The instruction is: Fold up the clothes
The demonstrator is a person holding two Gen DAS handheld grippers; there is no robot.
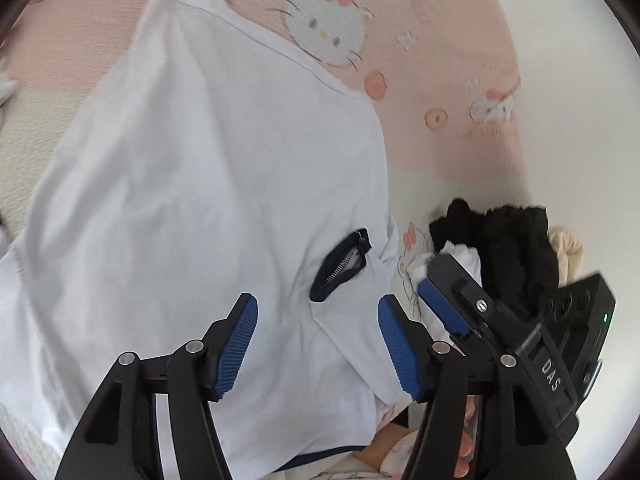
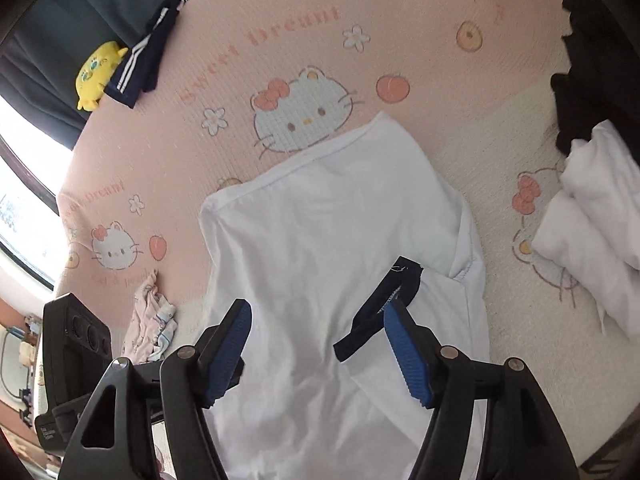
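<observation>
A white T-shirt with a navy collar lies partly folded on a pink cartoon-cat bedsheet. My left gripper hovers open just over the shirt near the collar, with nothing pinched between its blue pads. My right gripper is also open above the shirt's collar end. The navy collar edge stands up beside its right finger, and the pads do not press on it. In the left wrist view the right gripper shows at the shirt's right edge.
Folded black clothes and a beige piece lie right of the shirt. Folded white clothes and a black garment sit at the right. A navy striped garment, a yellow plush and a small patterned cloth lie left.
</observation>
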